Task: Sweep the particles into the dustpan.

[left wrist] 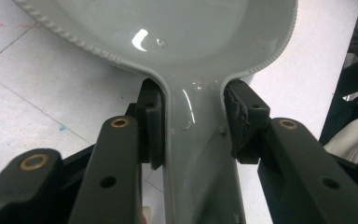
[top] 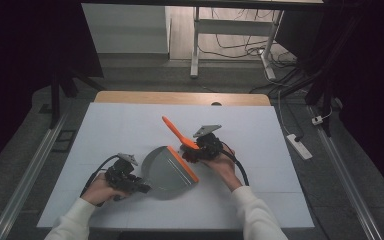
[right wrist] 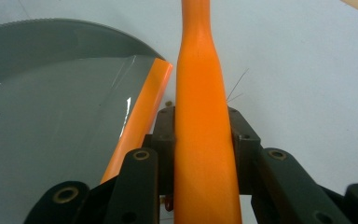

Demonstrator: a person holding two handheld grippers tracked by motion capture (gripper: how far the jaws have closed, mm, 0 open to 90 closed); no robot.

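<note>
Your left gripper (left wrist: 193, 126) is clamped on the grey handle of the dustpan (top: 169, 170); both pads press the handle's sides just below where it widens into the pan. In the high view this gripper (top: 141, 187) sits at the pan's near-left end, your left hand (top: 101, 189) behind it.

Your right gripper (right wrist: 200, 135) is closed on the orange brush handle (right wrist: 200, 93), jaws tight against both sides. The handle (top: 172, 127) points up and away to the far left from the gripper (top: 192, 152).

The dustpan lies on the white table (top: 125, 125), orange lip (top: 183, 163) toward your right gripper, just beside it. Bare table lies open on the far side, left and right. The near edge is close behind your forearms.
</note>
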